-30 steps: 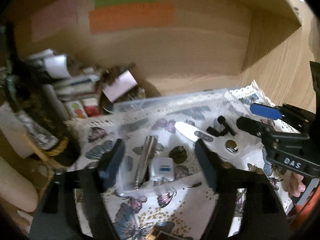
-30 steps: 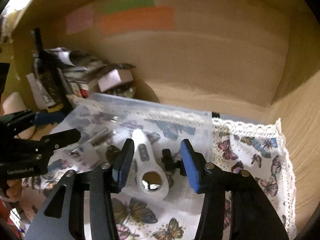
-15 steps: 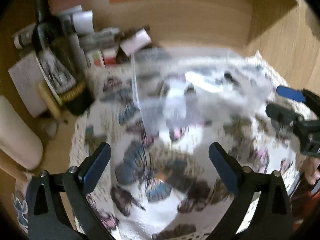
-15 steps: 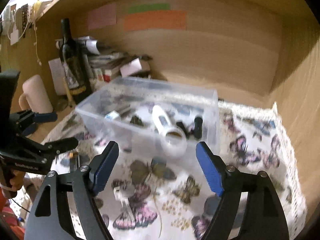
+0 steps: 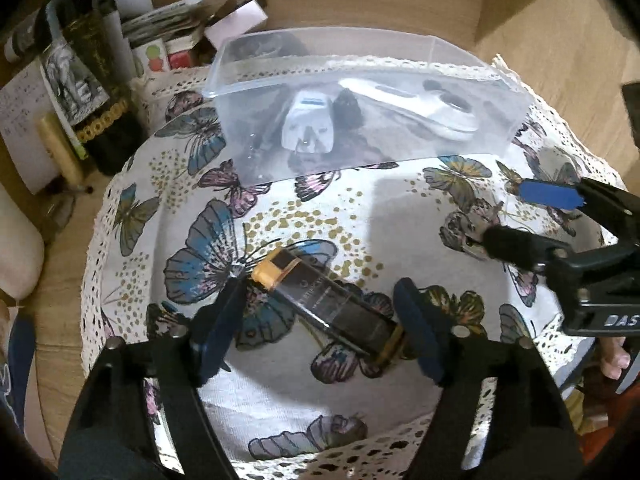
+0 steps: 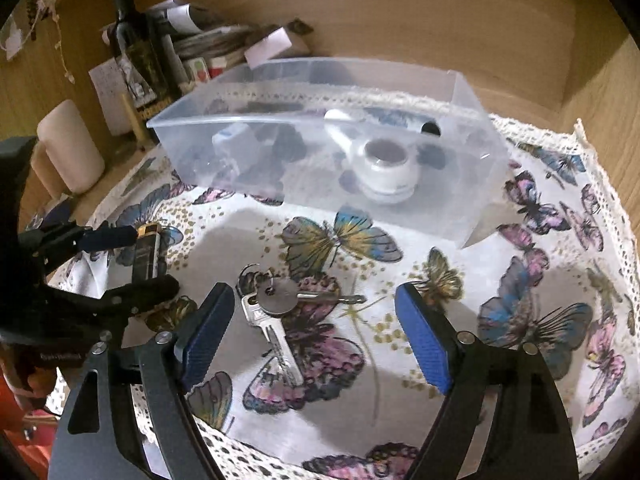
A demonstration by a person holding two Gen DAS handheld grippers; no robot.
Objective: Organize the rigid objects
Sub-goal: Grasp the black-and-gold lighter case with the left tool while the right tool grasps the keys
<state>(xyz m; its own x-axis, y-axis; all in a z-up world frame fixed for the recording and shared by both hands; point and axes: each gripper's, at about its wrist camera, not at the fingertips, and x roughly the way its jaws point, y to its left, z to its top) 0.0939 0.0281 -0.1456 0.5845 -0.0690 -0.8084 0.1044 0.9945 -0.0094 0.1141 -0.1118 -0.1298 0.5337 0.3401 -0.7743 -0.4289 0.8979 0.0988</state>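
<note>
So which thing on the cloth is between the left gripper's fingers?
The dark lighter with the orange end. The keys lie between the right hand-held gripper's fingers instead.

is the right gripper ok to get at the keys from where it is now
Probably yes. The right gripper is open, with the keys lying flat on the butterfly cloth between its fingers, nearer one finger, nothing over them. The clear bin sits well beyond, and the left gripper is off to the side.

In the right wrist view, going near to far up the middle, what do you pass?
right gripper → bunch of keys → butterfly tablecloth → clear plastic bin holding a white round-headed device → wooden back wall
</note>
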